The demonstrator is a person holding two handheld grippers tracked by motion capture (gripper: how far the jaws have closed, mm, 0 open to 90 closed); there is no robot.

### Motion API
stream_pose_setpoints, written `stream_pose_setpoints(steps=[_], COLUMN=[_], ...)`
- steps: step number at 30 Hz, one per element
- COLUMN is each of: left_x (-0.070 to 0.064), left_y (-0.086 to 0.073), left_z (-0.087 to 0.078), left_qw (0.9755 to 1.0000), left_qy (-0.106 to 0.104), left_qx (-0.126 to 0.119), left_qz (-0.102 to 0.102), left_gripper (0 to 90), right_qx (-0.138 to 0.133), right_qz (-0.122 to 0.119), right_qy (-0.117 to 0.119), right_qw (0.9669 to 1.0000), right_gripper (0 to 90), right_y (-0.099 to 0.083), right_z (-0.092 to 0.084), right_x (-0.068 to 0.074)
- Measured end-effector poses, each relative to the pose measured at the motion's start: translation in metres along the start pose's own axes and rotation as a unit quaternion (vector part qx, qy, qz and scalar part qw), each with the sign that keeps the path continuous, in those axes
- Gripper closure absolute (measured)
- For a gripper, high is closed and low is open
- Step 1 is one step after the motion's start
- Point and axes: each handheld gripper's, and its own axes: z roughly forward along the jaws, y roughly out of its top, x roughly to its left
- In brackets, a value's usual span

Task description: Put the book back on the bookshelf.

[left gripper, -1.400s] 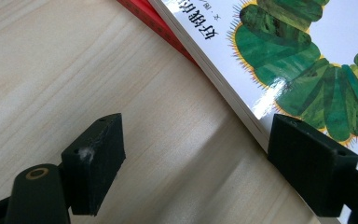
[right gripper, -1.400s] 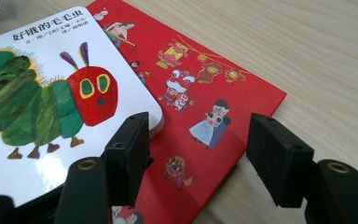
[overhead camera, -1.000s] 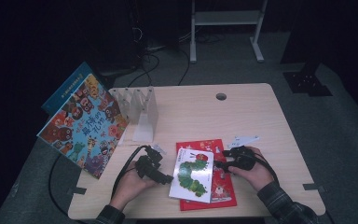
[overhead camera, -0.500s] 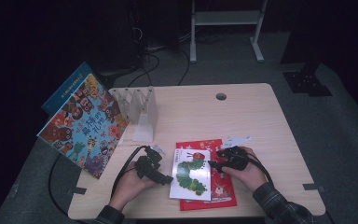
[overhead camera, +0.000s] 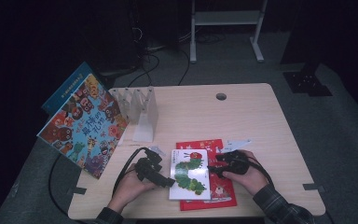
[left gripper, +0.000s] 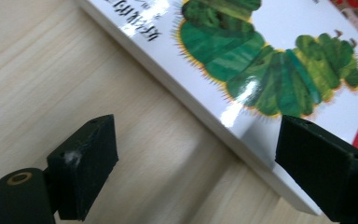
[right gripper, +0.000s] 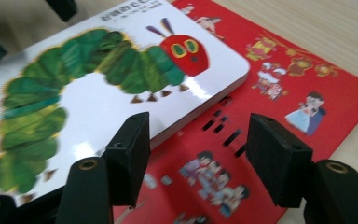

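Since a second ago the right claw [overhead camera: 214, 169] has slid in from the red book's right edge to the caterpillar book's right edge, and the left claw [overhead camera: 170, 183] has been opening its jaws further. Both claws now stand spread, pinching nothing. In the left gripper view one jaw hangs over bare wood and the other over the book's corner, with the edge of the caterpillar book [left gripper: 279, 56] between them, apart from both pads. In the right gripper view one jaw sits over the white cover, the other over the red book [right gripper: 307, 93].

The caterpillar book [overhead camera: 190, 173] lies flat on the red book [overhead camera: 214, 196] near the front edge of the tabletop [overhead camera: 242, 116], overhanging it to the left. A clear rack with upright dividers [overhead camera: 137, 105] stands at the tabletop's left rear, its slots empty. A large, colourful picture book [overhead camera: 84, 126] leans off the left edge, with a blue book [overhead camera: 63, 91] behind it. A small white slip [overhead camera: 237, 142] lies beside the red book.

Cables trail on the grey carpeted floor [overhead camera: 345, 130], and a white frame stand [overhead camera: 226, 18] rises in the dark room behind.
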Motion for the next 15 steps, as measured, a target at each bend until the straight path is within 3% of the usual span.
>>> stream_pose_setpoints(steps=[4, 8, 15], left_x=[-0.004, -0.010, -0.014], left_y=[0.002, 0.004, 0.006], left_z=[0.004, 0.010, 0.019], left_qw=[0.9999, 0.9999, 0.9997], left_qy=[-0.011, -0.013, -0.023], left_qx=[-0.005, 0.004, 0.007], left_qz=[-0.001, 0.005, 0.010], left_gripper=[10.6, 10.0, 9.5], right_qx=[-0.006, 0.008, 0.013], right_qz=[0.000, -0.026, -0.014], right_qy=[0.024, 0.048, 0.083], right_qw=[0.9997, 0.9985, 0.9964], right_gripper=[37.6, 36.2, 36.9], right_y=[-0.006, -0.010, -0.010], right_z=[-0.009, -0.002, 0.003], right_x=[0.011, 0.024, 0.028])
